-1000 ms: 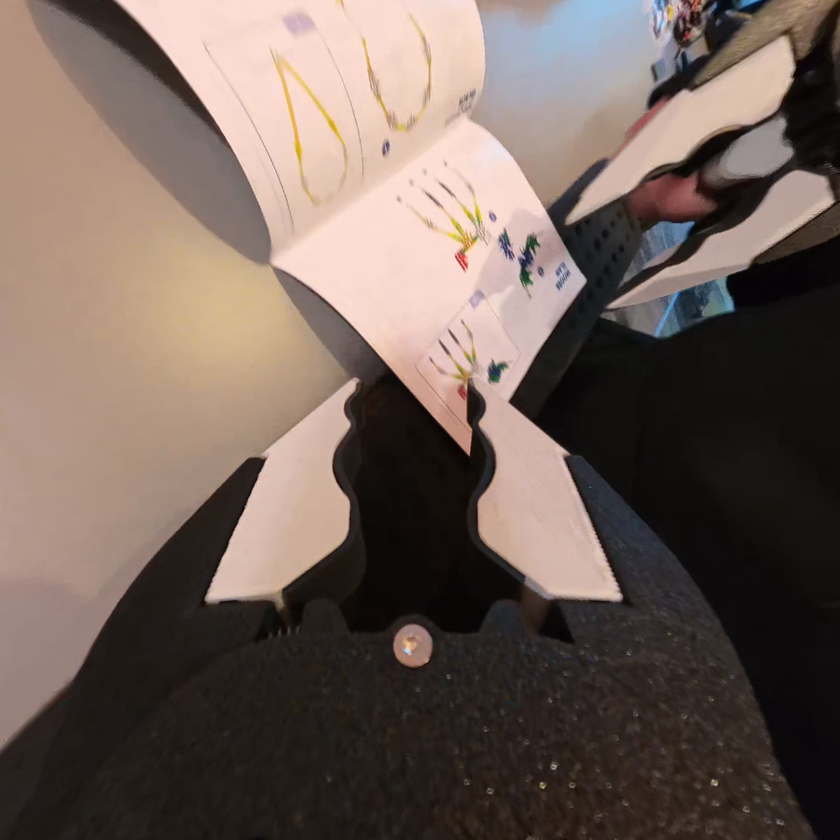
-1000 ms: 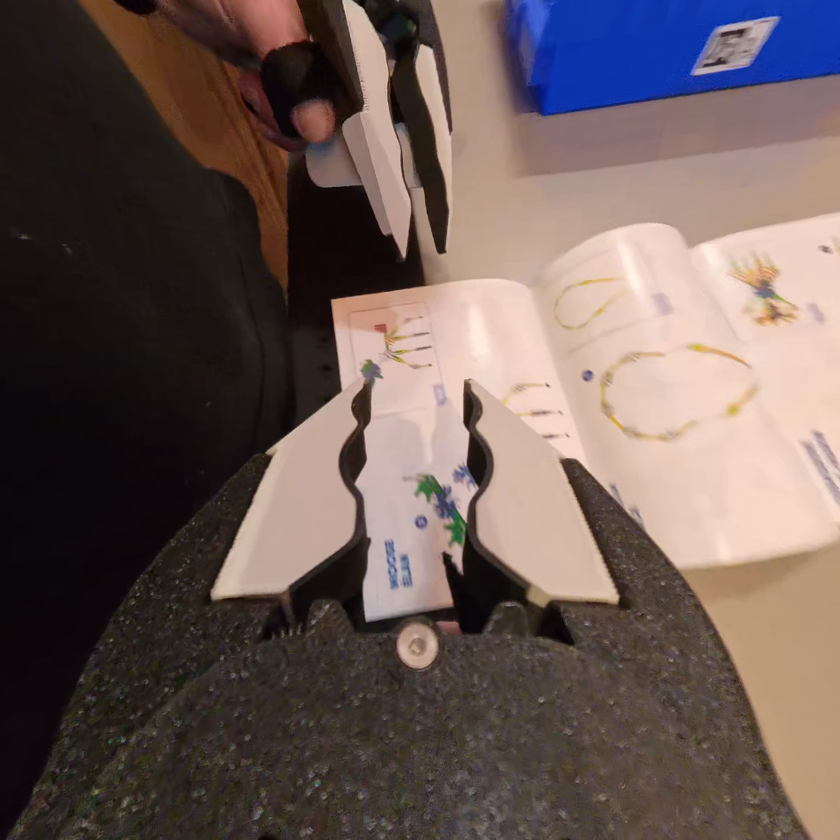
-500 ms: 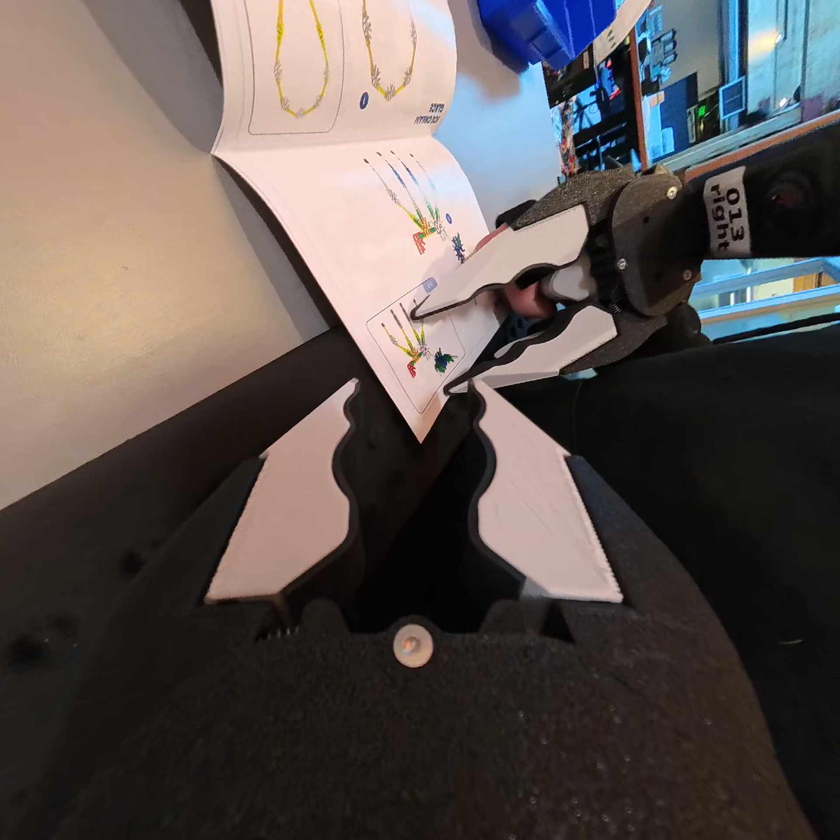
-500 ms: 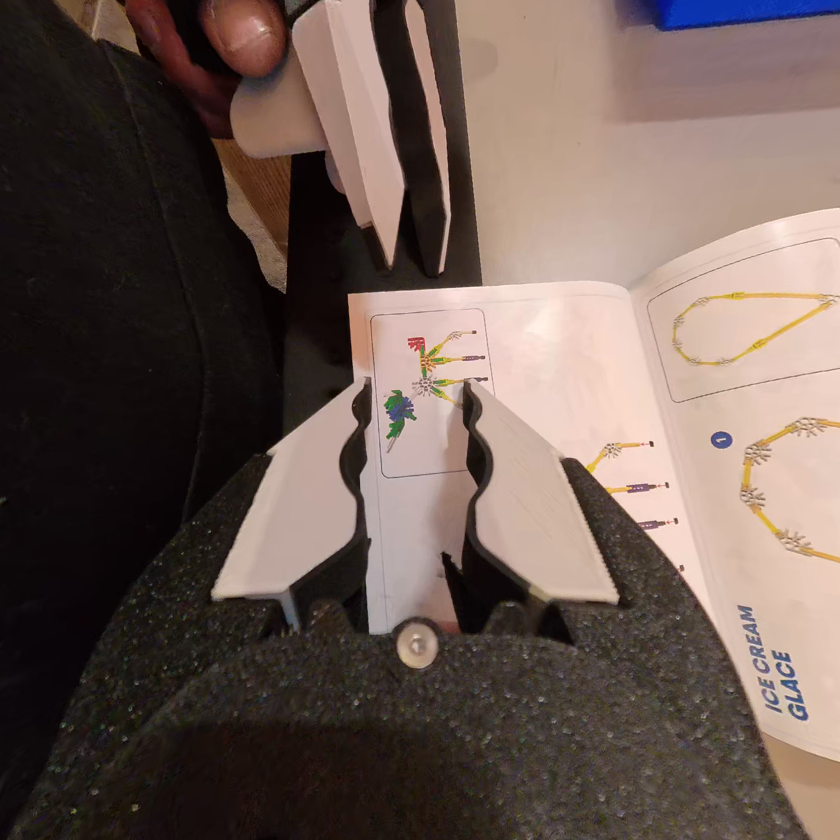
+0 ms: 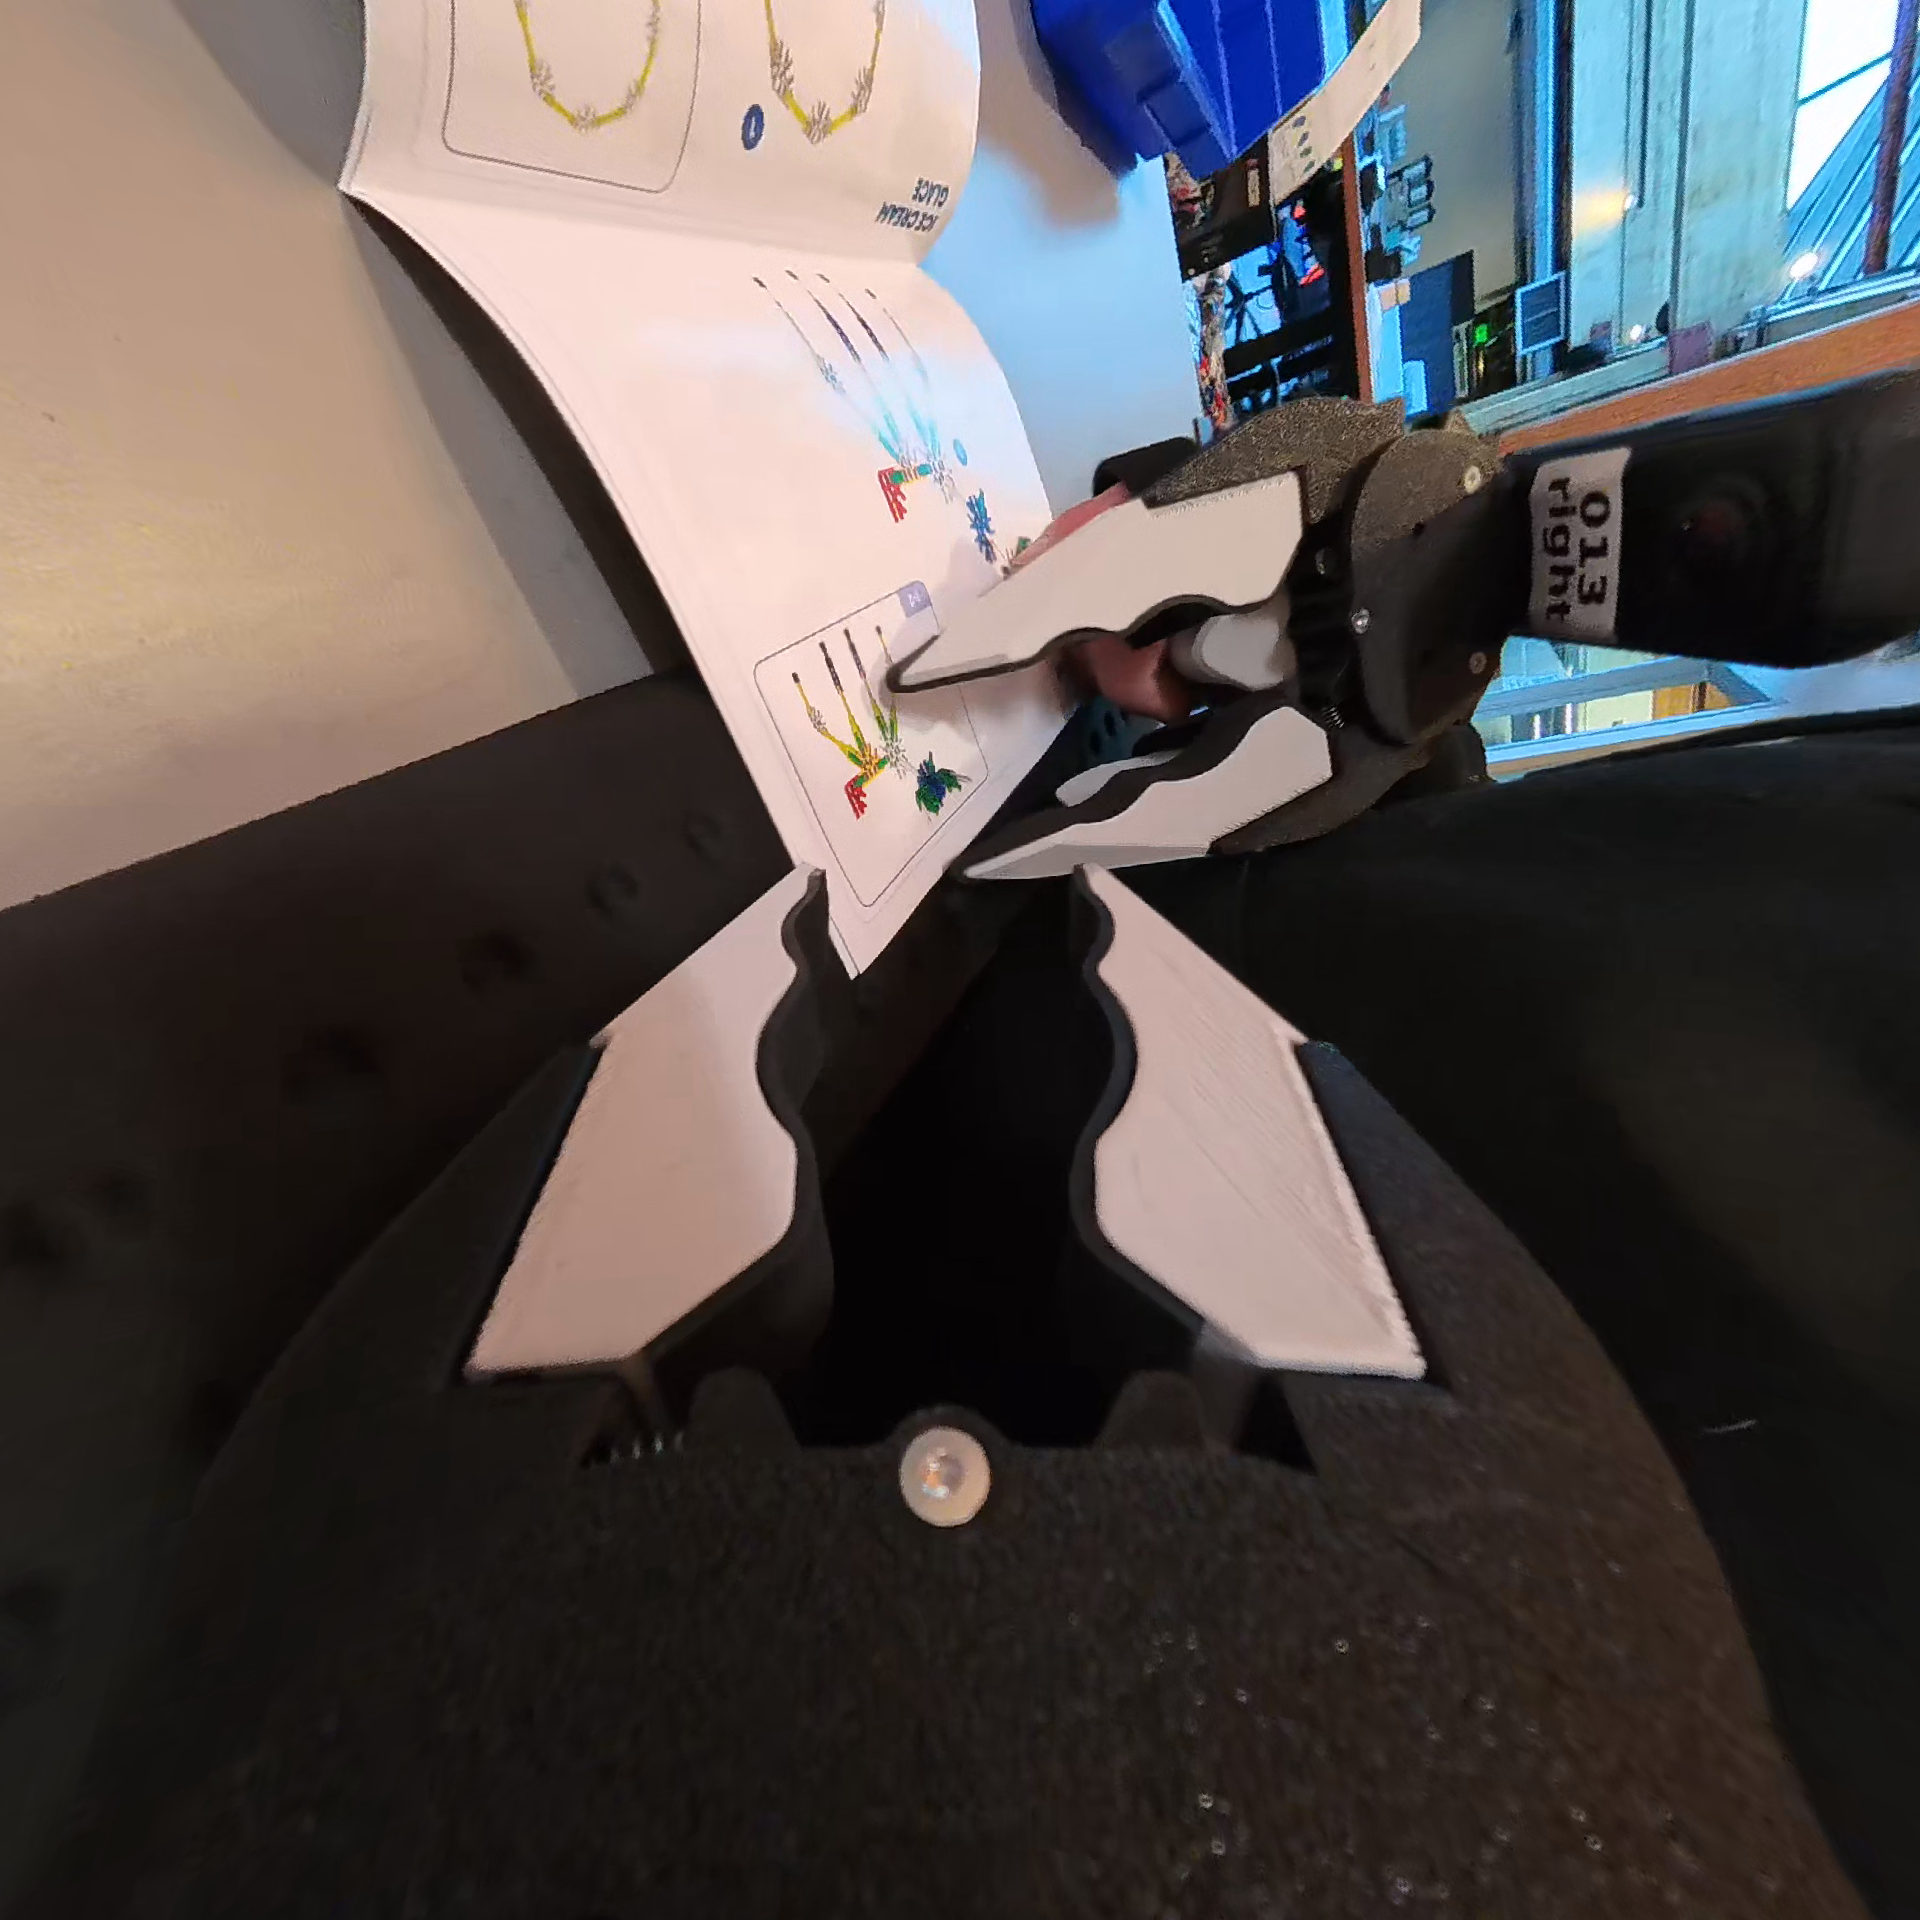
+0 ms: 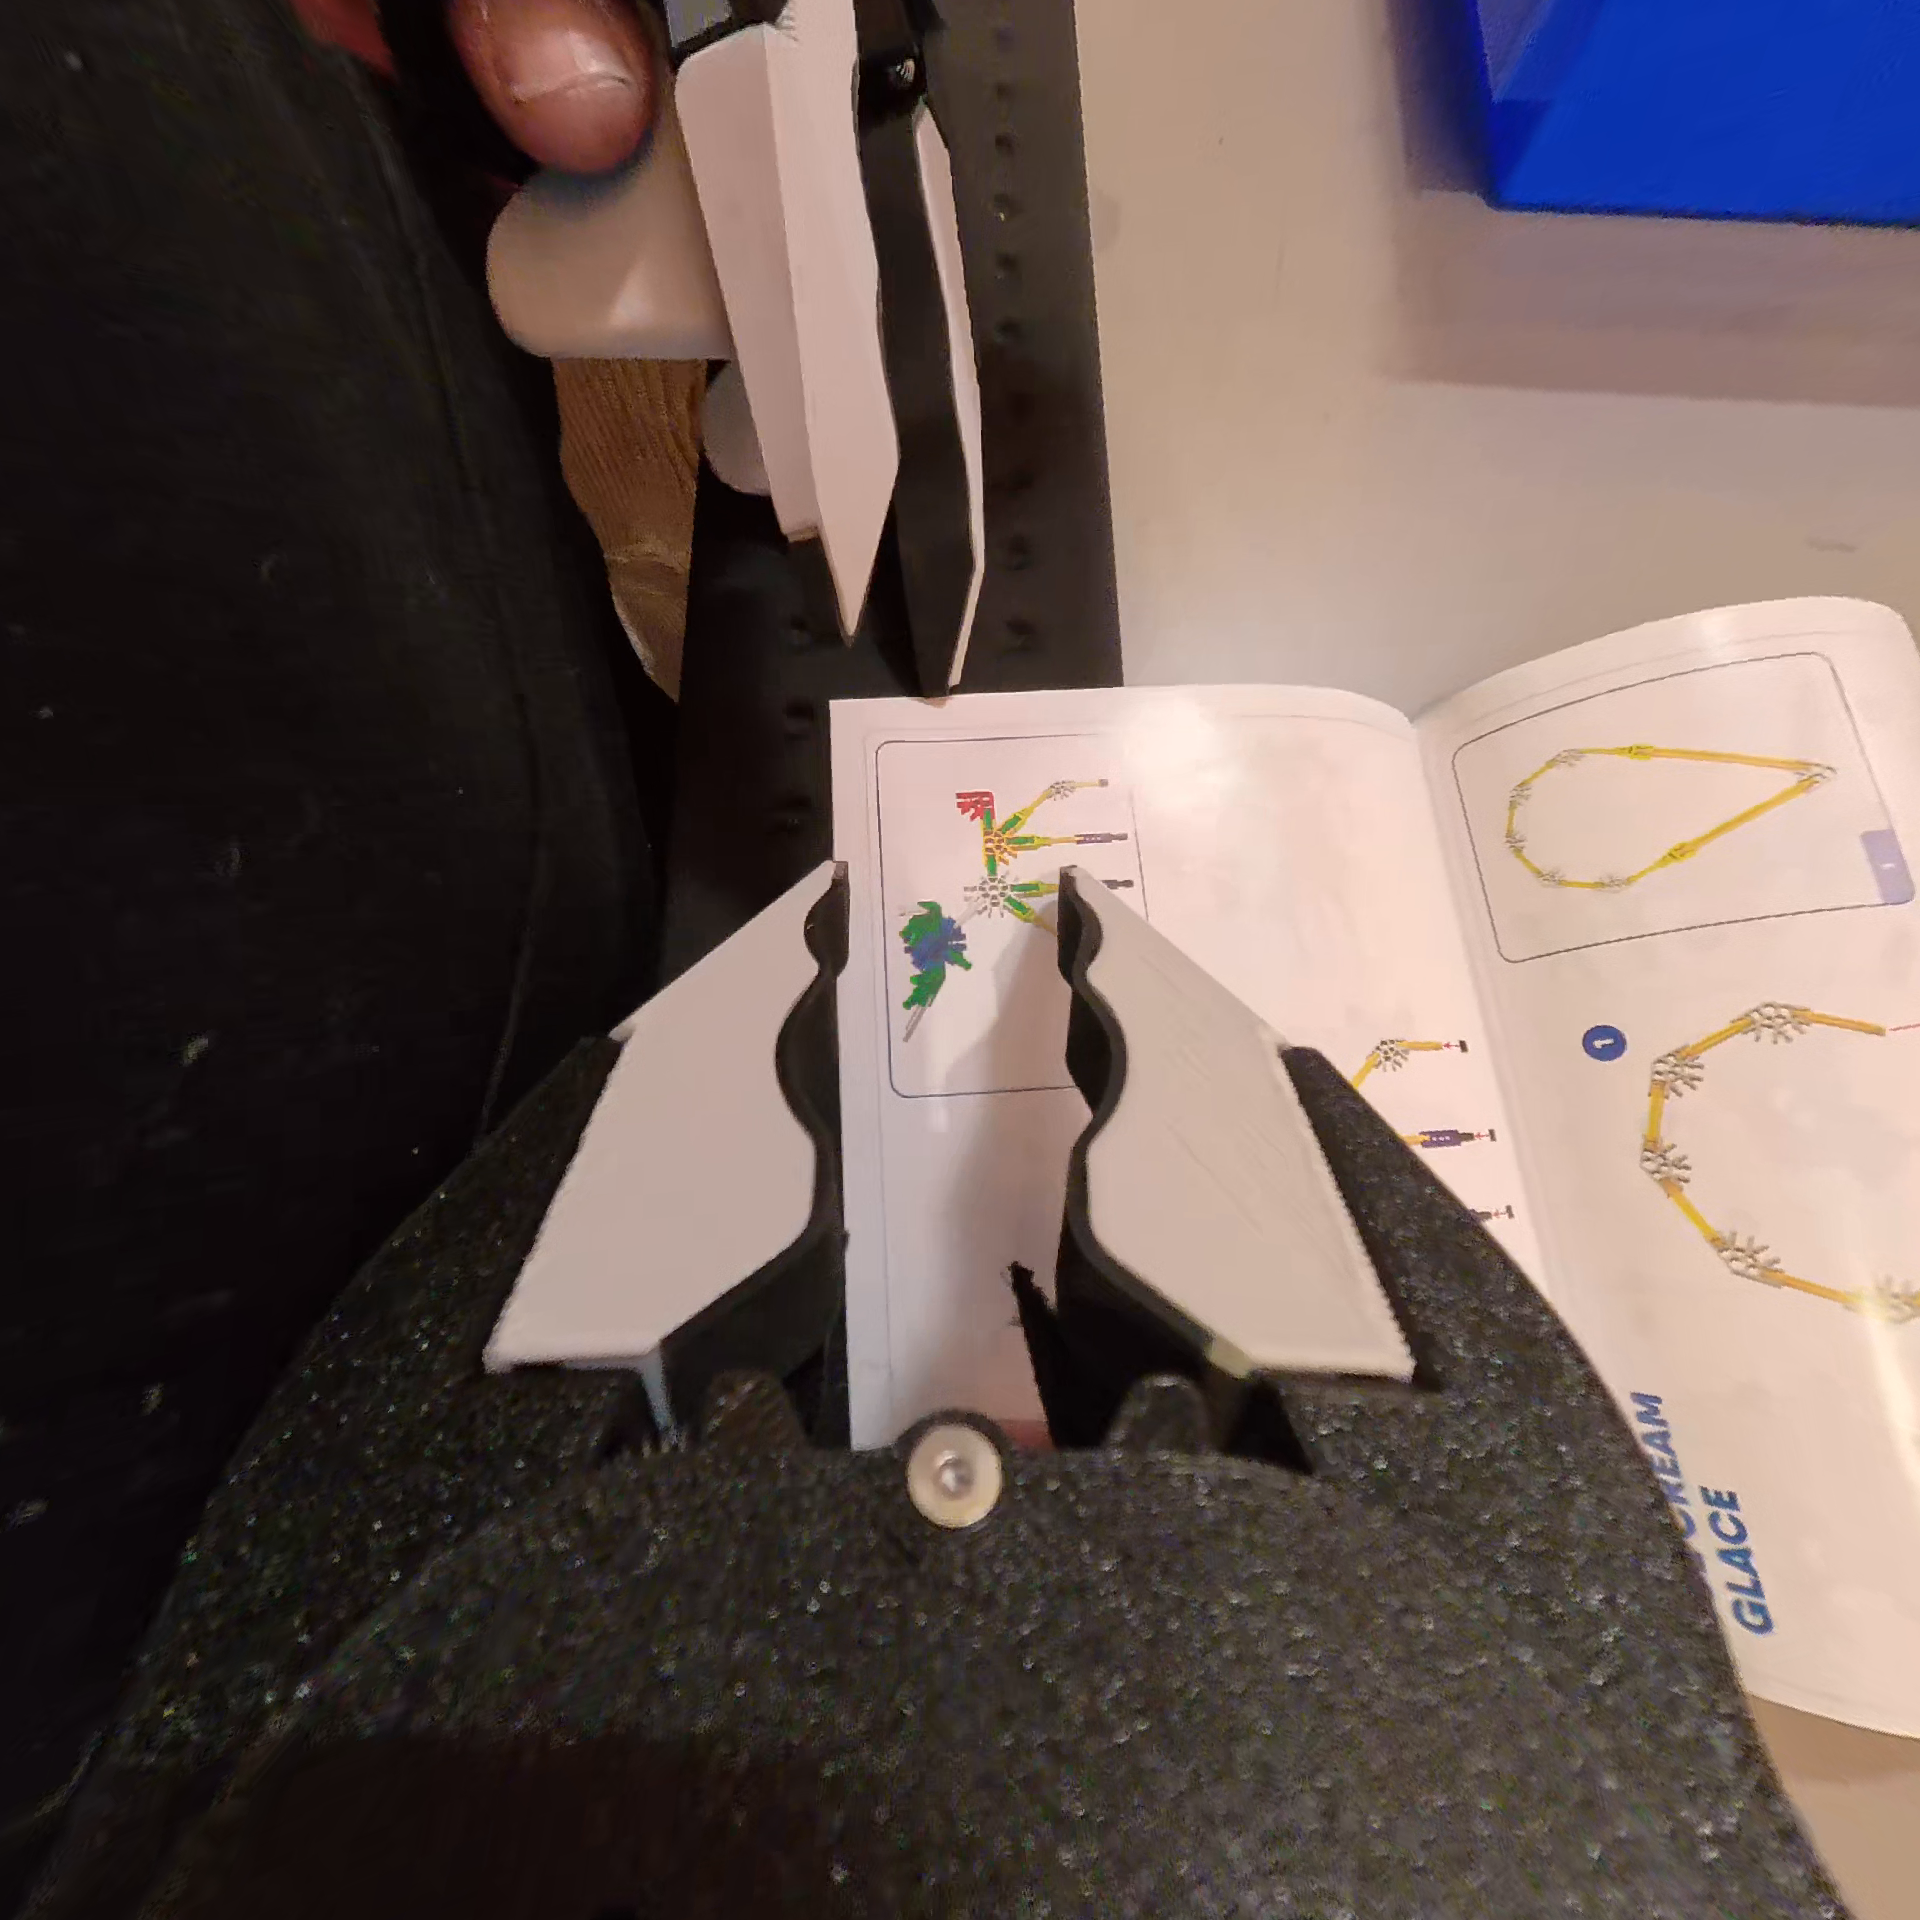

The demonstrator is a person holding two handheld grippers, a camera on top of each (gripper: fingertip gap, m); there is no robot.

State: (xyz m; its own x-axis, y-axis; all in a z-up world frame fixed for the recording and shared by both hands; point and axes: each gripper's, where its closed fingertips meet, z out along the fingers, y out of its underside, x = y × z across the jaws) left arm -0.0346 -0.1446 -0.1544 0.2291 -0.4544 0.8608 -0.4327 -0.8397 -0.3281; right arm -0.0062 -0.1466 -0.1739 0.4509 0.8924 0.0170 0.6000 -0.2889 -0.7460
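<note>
Open instruction booklet [image 6: 1299, 935] at the near edge of a pale surface [image 6: 1351, 416], 2 tools around its corner page.

Only the left wrist view shows the right tool [image 5: 925, 774] side-on: its fingers stand apart, 1 over the lifted page and 1 under it, not clamped. Only the right wrist view shows the booklet spread flat to the right, a blue bin [image 6: 1704, 104] far right, and a thumb [image 6: 551, 83] behind the left tool [image 6: 899, 655]. The left tool [image 5: 951, 894] is apart and empty, its tips just beside the page's near corner.
</note>
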